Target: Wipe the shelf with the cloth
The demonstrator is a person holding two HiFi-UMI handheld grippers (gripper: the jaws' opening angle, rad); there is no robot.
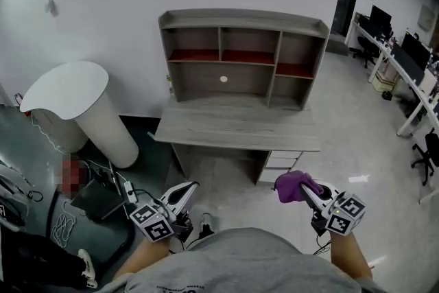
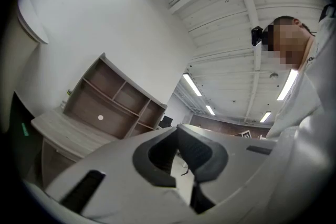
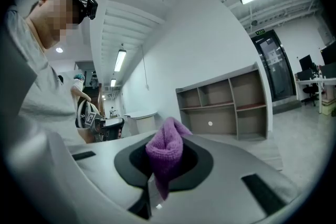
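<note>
Grey wood shelf unit aside, far left is a white round-topped column [image 1: 82, 113] by the wall. Left gripper [image 1: 189, 187] is low, near the person's torso, jaws together w/ nothing btwn them. Shelf [image 1: 243, 55] sits centre on a desk [image 1: 236, 127] against the wall, well apart from both grippers. Right gripper [image 1: 306, 190] is clamped on the purple cloth [image 1: 293, 186], bunched up out of the jaws, not touching the shelf. Office desks w/ monitors [image 1: 405, 51] stand far right.
</note>
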